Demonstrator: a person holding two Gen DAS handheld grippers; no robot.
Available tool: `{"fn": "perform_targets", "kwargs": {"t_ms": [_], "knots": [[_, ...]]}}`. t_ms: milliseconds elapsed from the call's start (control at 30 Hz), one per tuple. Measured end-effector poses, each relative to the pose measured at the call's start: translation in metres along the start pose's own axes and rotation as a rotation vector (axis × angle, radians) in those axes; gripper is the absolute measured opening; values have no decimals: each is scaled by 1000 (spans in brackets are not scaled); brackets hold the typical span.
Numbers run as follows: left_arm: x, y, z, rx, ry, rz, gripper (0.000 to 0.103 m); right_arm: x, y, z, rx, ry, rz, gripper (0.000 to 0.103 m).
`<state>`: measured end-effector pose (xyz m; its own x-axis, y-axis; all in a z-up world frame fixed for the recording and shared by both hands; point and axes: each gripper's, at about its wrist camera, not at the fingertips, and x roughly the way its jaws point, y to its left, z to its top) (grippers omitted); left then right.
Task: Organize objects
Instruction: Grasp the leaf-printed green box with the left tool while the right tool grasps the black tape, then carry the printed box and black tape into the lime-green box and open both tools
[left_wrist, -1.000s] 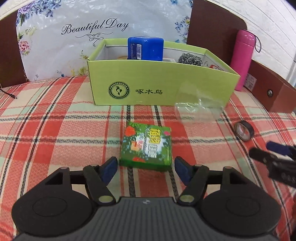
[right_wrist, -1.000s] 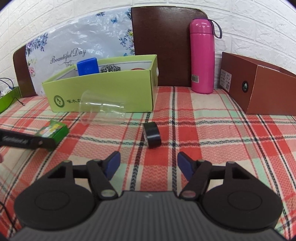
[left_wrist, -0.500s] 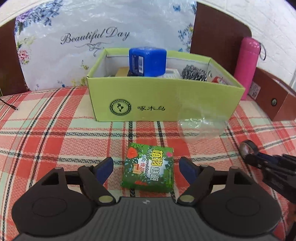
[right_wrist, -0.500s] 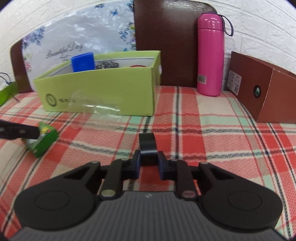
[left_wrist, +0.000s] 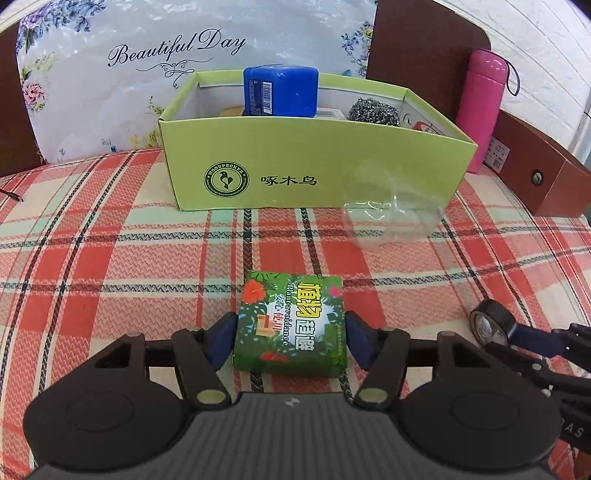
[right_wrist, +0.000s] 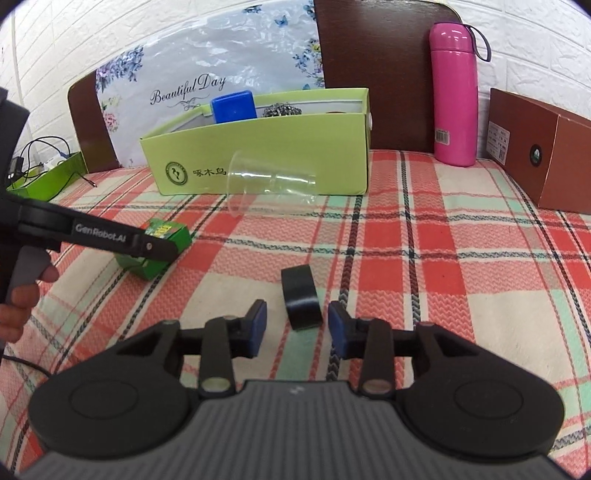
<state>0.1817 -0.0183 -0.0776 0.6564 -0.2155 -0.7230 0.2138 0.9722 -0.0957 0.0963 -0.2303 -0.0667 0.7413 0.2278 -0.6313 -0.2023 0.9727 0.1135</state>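
Left tool (left_wrist: 290, 338): fingers against both flanks of the small green cardboard packet (left_wrist: 291, 323), clamped on it by appearance; packet flat on the red plaid cloth (left_wrist: 110, 266), print reading "Plant avoidance" running away from the tool; right tool (right_wrist: 297, 323): fingers apart, black tape roll (right_wrist: 301, 297) standing on edge between them, touching neither; beyond, clear plastic cup (right_wrist: 269, 184) on its side against the lime-green open cardboard box (left_wrist: 317, 173), marked "WOODPECKER"; left handle lettered "GenRobot.AI"; backdrop "Beautiful Day".
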Motion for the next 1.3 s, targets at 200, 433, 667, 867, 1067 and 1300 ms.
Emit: {"fn": "perform_targets", "kwargs": {"t_ms": [200,433,667,867,1067,1300], "knots": [[3,-2,3,-25,3,10,70,8,3,5,-4,5,-8,36],[-3,-3,-2,13,9,-20,63,6,16,-2,-41,27,21,18],[-37,-10,12,37,-66,-89,63,-16,28,23,-81,-60,53,18],[-59,-11,56,28,-181,-127,63,-24,30,62,-127,-150,58,18],[-37,-17,101,3,-200,-164,63,-11,24,101,-144,-215,29,18],[4,-19,135,-21,-189,-140,63,25,1,143,-133,-253,-54,18]]}}
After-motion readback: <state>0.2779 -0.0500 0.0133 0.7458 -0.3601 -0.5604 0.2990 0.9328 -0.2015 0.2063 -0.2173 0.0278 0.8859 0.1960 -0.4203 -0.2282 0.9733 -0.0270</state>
